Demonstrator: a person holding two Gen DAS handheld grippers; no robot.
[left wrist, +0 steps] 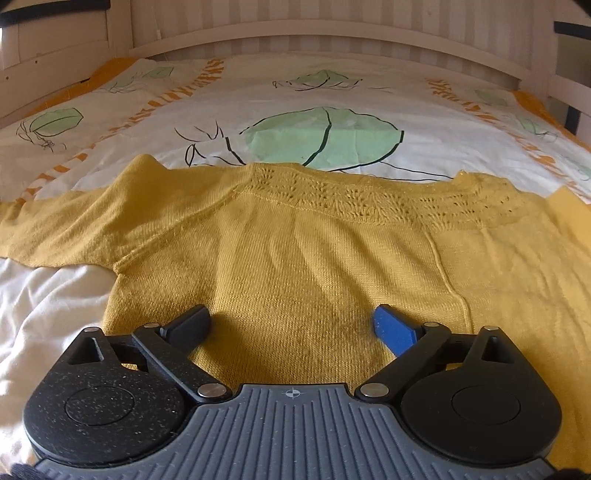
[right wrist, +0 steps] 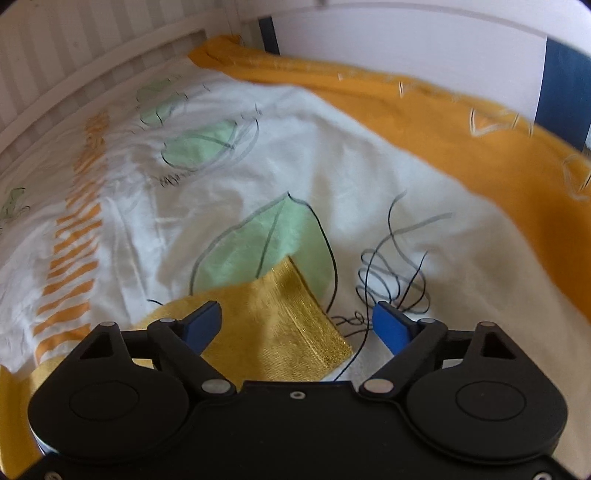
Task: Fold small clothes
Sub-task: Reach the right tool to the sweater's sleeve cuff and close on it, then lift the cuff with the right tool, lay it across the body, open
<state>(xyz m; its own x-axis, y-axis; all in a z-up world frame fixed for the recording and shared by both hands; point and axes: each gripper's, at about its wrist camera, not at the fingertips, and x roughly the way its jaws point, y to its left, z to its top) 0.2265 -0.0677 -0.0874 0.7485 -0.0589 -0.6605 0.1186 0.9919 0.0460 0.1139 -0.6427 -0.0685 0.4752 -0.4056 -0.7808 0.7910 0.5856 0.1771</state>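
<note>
A mustard-yellow knitted sweater [left wrist: 314, 258] lies flat on the bed, lace neckline at the far side, one sleeve stretched out to the left. My left gripper [left wrist: 291, 325] is open just above the sweater's body near its lower hem, holding nothing. In the right wrist view, the ribbed cuff end of a yellow sleeve [right wrist: 291, 321] lies on the bedcover. My right gripper [right wrist: 297, 321] is open, jaws wide, with the cuff between and below its fingers; nothing is gripped.
The bed has a white cover [left wrist: 332, 92] printed with green leaves and orange lettering. An orange blanket [right wrist: 461, 140] lies along the far right side. A white wooden bed rail [left wrist: 332, 33] runs behind the bed. Rumpled white sheet [left wrist: 44, 302] lies at the left.
</note>
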